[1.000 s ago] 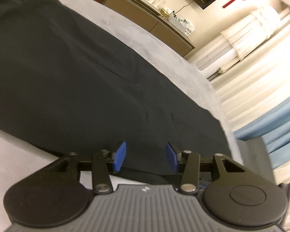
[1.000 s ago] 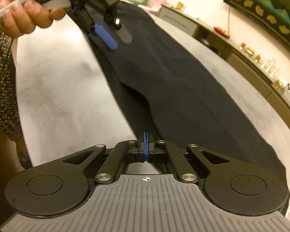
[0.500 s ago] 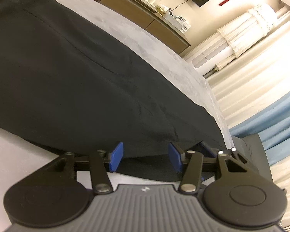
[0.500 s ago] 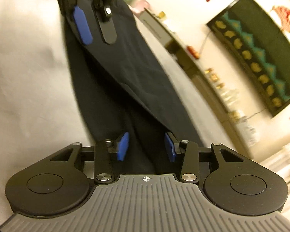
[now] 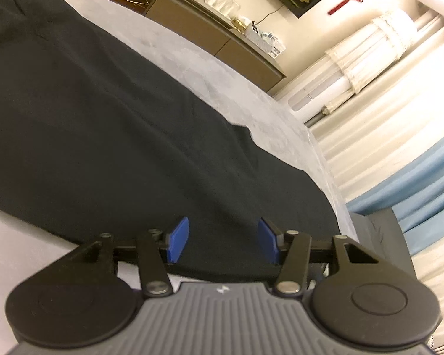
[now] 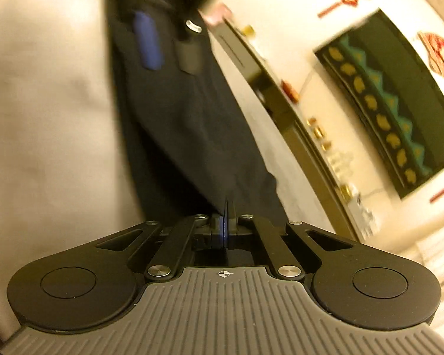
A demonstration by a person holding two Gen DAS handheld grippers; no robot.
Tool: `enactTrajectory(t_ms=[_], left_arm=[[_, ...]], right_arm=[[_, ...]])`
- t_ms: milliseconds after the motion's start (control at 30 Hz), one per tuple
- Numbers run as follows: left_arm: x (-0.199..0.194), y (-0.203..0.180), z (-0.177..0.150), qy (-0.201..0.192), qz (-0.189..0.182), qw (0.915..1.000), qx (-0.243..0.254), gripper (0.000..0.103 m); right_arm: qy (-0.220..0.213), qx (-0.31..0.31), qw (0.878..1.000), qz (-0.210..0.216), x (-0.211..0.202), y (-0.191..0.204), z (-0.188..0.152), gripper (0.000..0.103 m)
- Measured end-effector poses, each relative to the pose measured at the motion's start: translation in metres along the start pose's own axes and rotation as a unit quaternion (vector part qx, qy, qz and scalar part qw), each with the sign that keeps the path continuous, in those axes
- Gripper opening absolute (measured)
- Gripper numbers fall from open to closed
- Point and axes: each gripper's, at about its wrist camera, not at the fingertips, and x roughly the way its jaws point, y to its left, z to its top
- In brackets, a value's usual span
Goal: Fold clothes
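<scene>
With the black garment point(image 5: 133, 136) spread long across the grey bench point(image 5: 228, 85), the right gripper point(image 6: 225, 222) is pressed together pinching its near hem while the left gripper point(image 5: 222, 242), at 12 o'clock in the right wrist view, stands spread astride the edge, so it likely must pinch next, then both lift and fold.

Warm indoor light, strong fisheye bending at edges; right wrist view smeared with motion blur
</scene>
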Motion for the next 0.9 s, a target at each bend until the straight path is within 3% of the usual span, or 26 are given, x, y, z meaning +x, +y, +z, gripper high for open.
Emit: enactTrajectory(t_ms=[100, 200, 300, 333, 367, 433, 533, 567, 633, 700, 733, 833, 900], left_arm=[[0.008, 0.001, -0.003, 0.019, 0.010, 0.9998, 0.003, 0.052], [0.018, -0.001, -0.006, 0.033, 0.026, 0.9989, 0.019, 0.052], [0.026, 0.005, -0.009, 0.038, 0.047, 0.9979, 0.021, 0.050], [0.025, 0.007, -0.009, 0.034, 0.045, 0.9982, 0.021, 0.050], [0.024, 0.007, -0.008, 0.035, 0.045, 0.9982, 0.019, 0.050], [0.023, 0.008, -0.007, 0.037, 0.046, 0.9982, 0.017, 0.050], [0.022, 0.009, -0.007, 0.038, 0.048, 0.9980, 0.014, 0.050], [0.023, 0.007, -0.006, 0.038, 0.049, 0.9979, 0.018, 0.050], [0.025, 0.005, -0.005, 0.039, 0.053, 0.9976, 0.024, 0.051], [0.028, 0.001, -0.005, 0.039, 0.057, 0.9971, 0.033, 0.052], [0.030, -0.001, -0.005, 0.039, 0.059, 0.9968, 0.037, 0.052], [0.032, -0.005, -0.008, 0.038, 0.062, 0.9962, 0.048, 0.052], [0.032, -0.006, -0.009, 0.038, 0.063, 0.9960, 0.051, 0.052]], right_arm=[[0.020, -0.026, 0.999, 0.008, 0.002, 0.024, -0.016, 0.000], [0.022, 0.004, 1.000, 0.012, 0.003, 0.014, -0.021, 0.000], [0.040, 0.066, 0.997, 0.016, -0.003, -0.004, -0.034, 0.027], [0.047, 0.113, 0.992, 0.029, -0.007, -0.020, -0.040, 0.040], [0.053, 0.160, 0.985, 0.041, -0.011, -0.036, -0.047, 0.044], [0.052, 0.275, 0.958, 0.067, -0.021, -0.078, -0.070, 0.046], [0.044, 0.427, 0.902, 0.043, -0.036, -0.141, -0.117, 0.056], [0.058, 0.469, 0.881, 0.011, -0.034, -0.163, -0.139, 0.061], [0.100, 0.536, 0.837, -0.048, -0.024, -0.203, -0.182, 0.062], [0.135, 0.585, 0.796, -0.079, -0.011, -0.232, -0.224, 0.062], [0.144, 0.594, 0.787, -0.082, -0.004, -0.241, -0.238, 0.061], [0.167, 0.584, 0.791, -0.079, 0.017, -0.251, -0.261, 0.060], [0.178, 0.594, 0.783, -0.054, 0.039, -0.256, -0.267, 0.042]])
